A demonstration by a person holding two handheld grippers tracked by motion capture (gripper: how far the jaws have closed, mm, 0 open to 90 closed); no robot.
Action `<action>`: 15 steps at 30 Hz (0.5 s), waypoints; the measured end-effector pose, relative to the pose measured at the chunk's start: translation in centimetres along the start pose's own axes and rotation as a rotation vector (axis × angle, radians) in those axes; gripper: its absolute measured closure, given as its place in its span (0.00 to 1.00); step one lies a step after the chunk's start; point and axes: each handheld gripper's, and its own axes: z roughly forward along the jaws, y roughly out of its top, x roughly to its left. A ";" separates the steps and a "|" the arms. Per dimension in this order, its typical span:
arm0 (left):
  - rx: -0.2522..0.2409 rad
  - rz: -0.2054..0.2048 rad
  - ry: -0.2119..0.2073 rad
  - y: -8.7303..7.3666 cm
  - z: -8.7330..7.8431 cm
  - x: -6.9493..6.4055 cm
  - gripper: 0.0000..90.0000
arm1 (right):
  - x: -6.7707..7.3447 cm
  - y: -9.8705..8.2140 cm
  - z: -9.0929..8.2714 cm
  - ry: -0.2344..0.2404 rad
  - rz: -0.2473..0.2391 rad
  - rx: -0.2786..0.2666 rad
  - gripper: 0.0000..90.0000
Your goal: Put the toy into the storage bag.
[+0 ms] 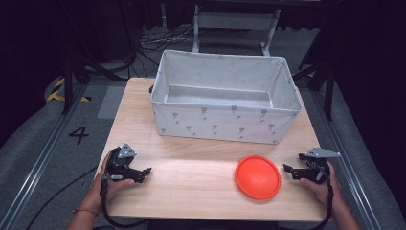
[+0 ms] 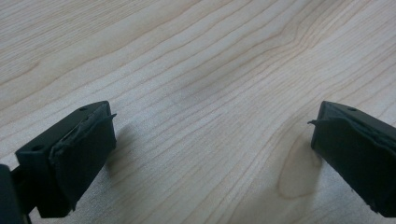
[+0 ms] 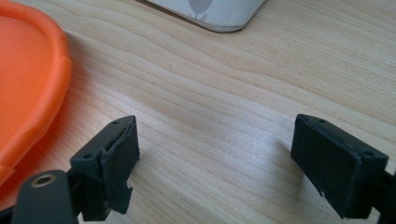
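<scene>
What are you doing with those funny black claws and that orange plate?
A person sits at a wooden table with a hand-held gripper in each hand. The right hand-held gripper is open and rests beside the orange plate, not touching it. The left hand-held gripper is open too, over bare wood. A white fabric bin stands behind the plate with nothing in it.

Item: bare table (image 1: 191, 179) between my left gripper (image 1: 147, 170) and orange disc (image 1: 257, 176), passable. Disc just beside my right gripper (image 1: 286, 168). Fabric bin (image 1: 225, 122) blocks far half.
</scene>
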 end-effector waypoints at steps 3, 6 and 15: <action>0.000 -0.002 0.002 0.0 0.0 0.0 0.00 | 0.0 0.0 0.0 0.000 0.000 0.000 0.17; 0.002 -0.002 0.002 0.0 0.0 0.0 0.00 | 0.0 0.0 0.0 0.000 0.000 0.000 0.17; -0.001 -0.002 -0.002 0.0 0.0 0.0 0.00 | -0.1 0.1 0.0 0.006 -0.003 0.009 0.18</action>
